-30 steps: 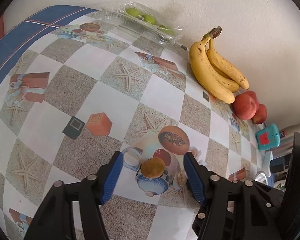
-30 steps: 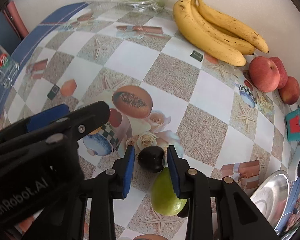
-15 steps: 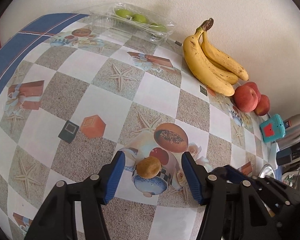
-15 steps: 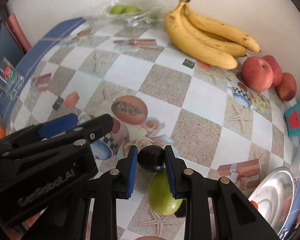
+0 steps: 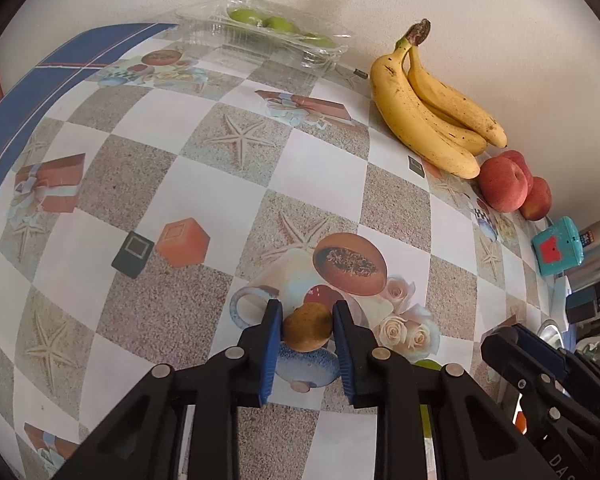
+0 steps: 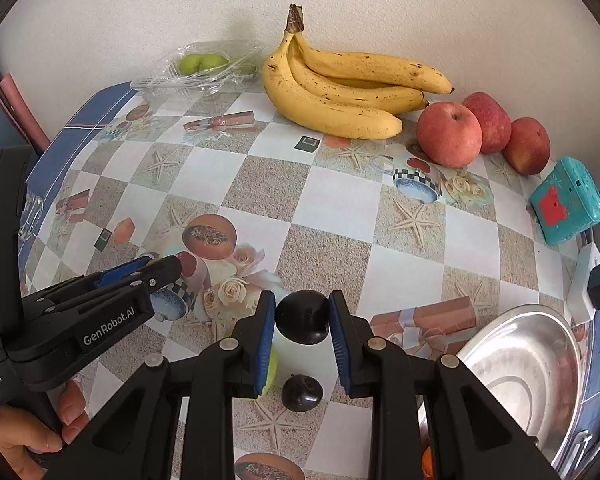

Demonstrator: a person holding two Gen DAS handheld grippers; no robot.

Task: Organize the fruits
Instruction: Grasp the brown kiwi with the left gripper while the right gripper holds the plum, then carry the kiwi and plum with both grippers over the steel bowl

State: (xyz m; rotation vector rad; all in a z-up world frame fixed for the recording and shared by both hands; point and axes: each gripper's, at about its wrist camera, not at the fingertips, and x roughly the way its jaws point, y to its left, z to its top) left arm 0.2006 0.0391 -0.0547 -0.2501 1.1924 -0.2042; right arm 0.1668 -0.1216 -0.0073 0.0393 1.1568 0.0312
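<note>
My left gripper [image 5: 307, 326] is shut on a brown kiwi [image 5: 307, 327] and holds it above the patterned tablecloth. My right gripper [image 6: 302, 320] is shut on a dark plum [image 6: 302, 317], lifted off the table. Below it lie a second dark plum [image 6: 302, 393] and a green fruit [image 6: 271, 368], partly hidden by the left finger. A banana bunch [image 6: 340, 92] and three red apples [image 6: 449, 135] lie along the wall. The left gripper also shows in the right wrist view [image 6: 156, 270].
A clear plastic tray with green fruits [image 5: 260, 40] stands at the back by the wall. A metal bowl [image 6: 520, 380] sits at the right edge. A teal box [image 6: 566, 200] stands beyond it. The tablecloth's blue border [image 5: 60, 76] marks the left edge.
My left gripper closed on the kiwi. My right gripper lifted the plum off the table, revealing a second plum beneath, and both views rose and tilted toward the wall.
</note>
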